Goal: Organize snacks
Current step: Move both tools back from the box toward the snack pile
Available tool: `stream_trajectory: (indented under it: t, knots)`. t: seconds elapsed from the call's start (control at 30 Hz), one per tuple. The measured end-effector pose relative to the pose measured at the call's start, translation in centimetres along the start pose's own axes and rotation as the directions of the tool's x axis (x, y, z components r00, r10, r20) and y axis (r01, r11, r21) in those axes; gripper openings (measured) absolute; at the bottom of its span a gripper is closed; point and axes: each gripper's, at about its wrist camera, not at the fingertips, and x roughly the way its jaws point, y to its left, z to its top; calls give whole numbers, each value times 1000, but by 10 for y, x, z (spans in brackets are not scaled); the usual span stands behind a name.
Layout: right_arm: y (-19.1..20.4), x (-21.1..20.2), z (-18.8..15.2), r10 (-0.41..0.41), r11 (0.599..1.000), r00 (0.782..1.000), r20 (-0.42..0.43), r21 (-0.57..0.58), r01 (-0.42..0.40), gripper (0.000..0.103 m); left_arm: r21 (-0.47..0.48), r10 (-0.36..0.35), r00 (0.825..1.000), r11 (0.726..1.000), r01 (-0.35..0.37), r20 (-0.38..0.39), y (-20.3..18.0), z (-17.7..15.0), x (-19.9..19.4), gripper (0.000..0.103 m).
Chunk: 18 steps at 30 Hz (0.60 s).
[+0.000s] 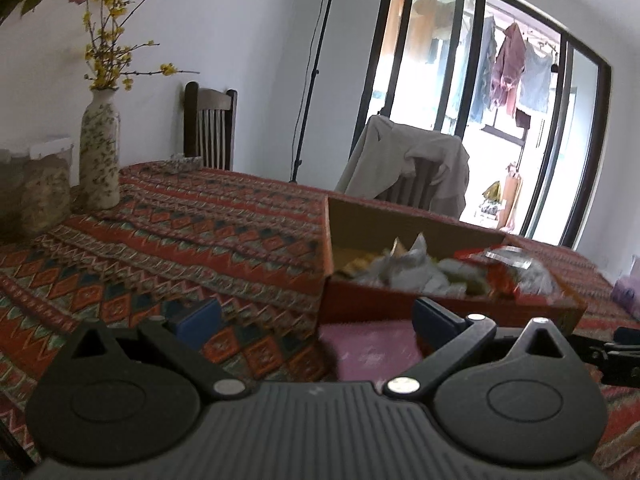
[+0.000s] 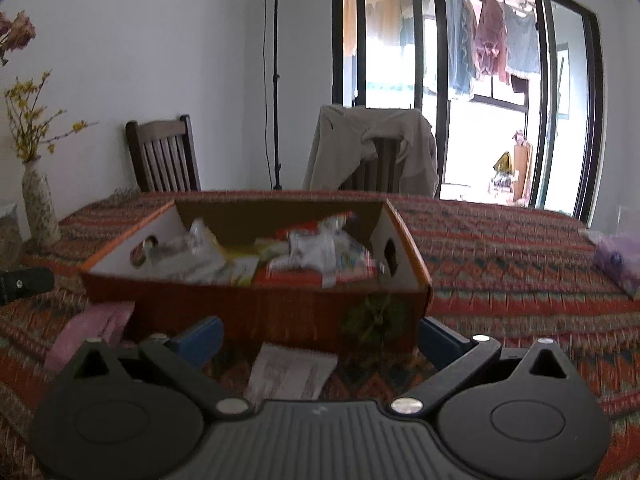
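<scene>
The snack packets (image 2: 280, 256) heaped in the open orange cardboard box (image 2: 256, 308) are smeared by motion blur in both views, so no label or exact count can be read; white, yellow and red wrappers are all that come through. In the left wrist view the box (image 1: 440, 304) is seen from one corner, and its near wall hides the lower part of the heap (image 1: 440, 272).

A flat pink packet (image 1: 368, 344) lies on the bench (image 1: 200, 220) touching the foot of the box; its near end is cut off behind the left gripper's (image 1: 316, 320) body. From the right wrist view the same pink packet (image 2: 88, 332) shows at the box's left corner, partly hidden by the gripper's linkage.

A white printed paper sachet (image 2: 292, 368) lies on the patterned red woven tablecloth just before the box, its near edge covered by the right gripper (image 2: 320, 336).

The box's long axis runs left to right across the right wrist view, with an oval hand-hole in each short end wall. A blurred green mark sits on its front wall.

Both pairs of blue-padded jaws stand wide apart and hold nothing. The left gripper's dark tip (image 2: 24, 282) juts in at the left edge of the right wrist view.

At the bench's far left stands a speckled ceramic vase with yellow-flowered twigs (image 1: 100, 152).
</scene>
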Motion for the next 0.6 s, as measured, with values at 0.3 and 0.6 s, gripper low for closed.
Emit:
stream_trajectory:
  t: [0.3, 0.6]
  knots:
    - [0, -9, -25, 17, 1000, 997, -69, 19, -15, 103, 27, 24, 999, 999, -23, -31, 9, -21, 7, 103]
    - [16, -6, -30, 74, 997, 992, -105, 14, -73, 103, 24, -8, 1000, 1000, 9, -19, 11, -27, 6, 103]
